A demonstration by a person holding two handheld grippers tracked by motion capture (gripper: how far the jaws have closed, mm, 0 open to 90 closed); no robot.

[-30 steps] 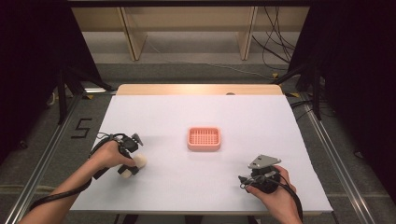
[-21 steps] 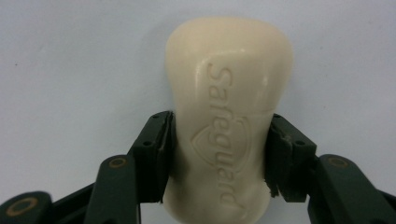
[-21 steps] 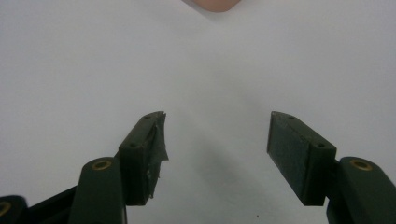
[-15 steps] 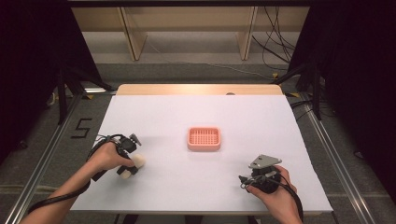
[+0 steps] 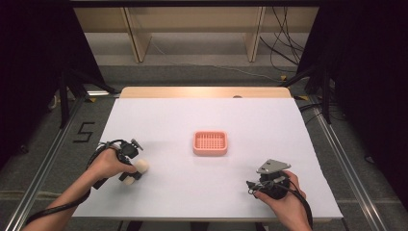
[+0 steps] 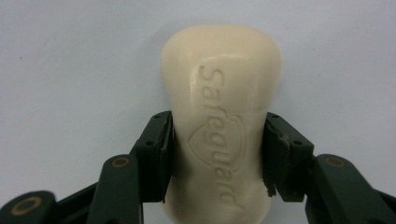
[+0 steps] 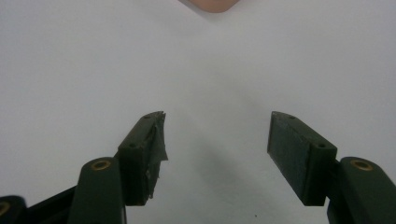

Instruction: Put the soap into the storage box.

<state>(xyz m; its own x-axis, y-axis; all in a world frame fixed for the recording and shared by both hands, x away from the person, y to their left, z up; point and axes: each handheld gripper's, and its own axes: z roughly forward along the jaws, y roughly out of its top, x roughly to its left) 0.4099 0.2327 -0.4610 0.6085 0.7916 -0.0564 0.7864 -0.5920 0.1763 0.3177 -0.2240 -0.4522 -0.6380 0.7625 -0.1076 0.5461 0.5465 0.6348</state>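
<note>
A cream bar of soap (image 6: 222,116) stamped "Safeguard" lies on the white table, and my left gripper (image 6: 217,156) is shut on its narrow middle, one jaw on each side. From above, the same soap (image 5: 139,167) sits at the table's left front under my left gripper (image 5: 126,161). A pink soap dish (image 5: 210,143) with a slotted floor rests at the table's centre. My right gripper (image 5: 264,185) is at the front right, held low over bare table. In its own view my right gripper (image 7: 217,140) stands open with nothing between its jaws, and the dish's edge (image 7: 212,4) peeks in at the top.
The white table (image 5: 269,130) has a wooden strip along its far edge. Metal rails run along both sides on the floor, and cables lie behind the table at the right.
My left hand has shifted slightly with the soap held in the gripper. The right gripper has stayed where it was.
</note>
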